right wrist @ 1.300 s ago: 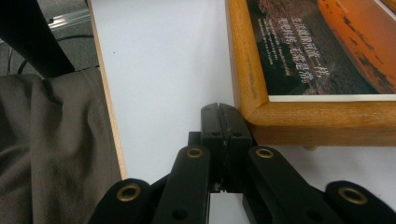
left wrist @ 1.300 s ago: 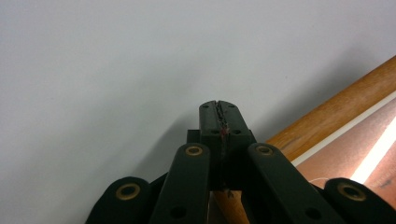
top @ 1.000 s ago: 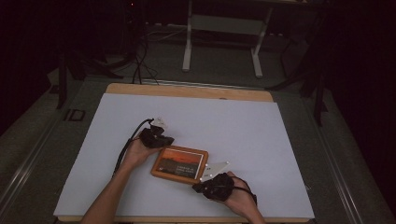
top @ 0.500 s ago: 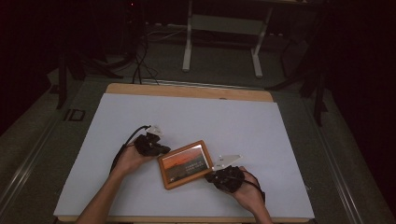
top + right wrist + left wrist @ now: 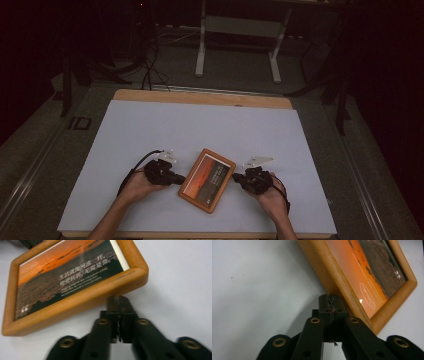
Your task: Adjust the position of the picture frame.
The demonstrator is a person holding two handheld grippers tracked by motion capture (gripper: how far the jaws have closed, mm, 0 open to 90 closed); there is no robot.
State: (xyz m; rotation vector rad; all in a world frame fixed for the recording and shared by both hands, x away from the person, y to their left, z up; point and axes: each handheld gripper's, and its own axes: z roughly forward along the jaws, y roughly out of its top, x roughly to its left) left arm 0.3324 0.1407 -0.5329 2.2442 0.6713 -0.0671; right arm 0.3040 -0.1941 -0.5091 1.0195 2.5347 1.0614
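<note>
The frame (image 5: 206, 180) lay flat on the white worktop (image 5: 150, 130) between the left tongs (image 5: 181, 178) and right tongs (image 5: 236, 177), both closed, gripping nothing.

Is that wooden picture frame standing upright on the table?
No, the wooden picture frame lies flat, face up, on the white table, its orange sunset picture facing the high view's camera.

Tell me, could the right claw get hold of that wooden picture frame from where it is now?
Probably yes. The right claw sits right at the picture frame, nothing between them on the white table. But its jaws look shut and the frame lies flat, so it would need to open and catch an edge.
</note>
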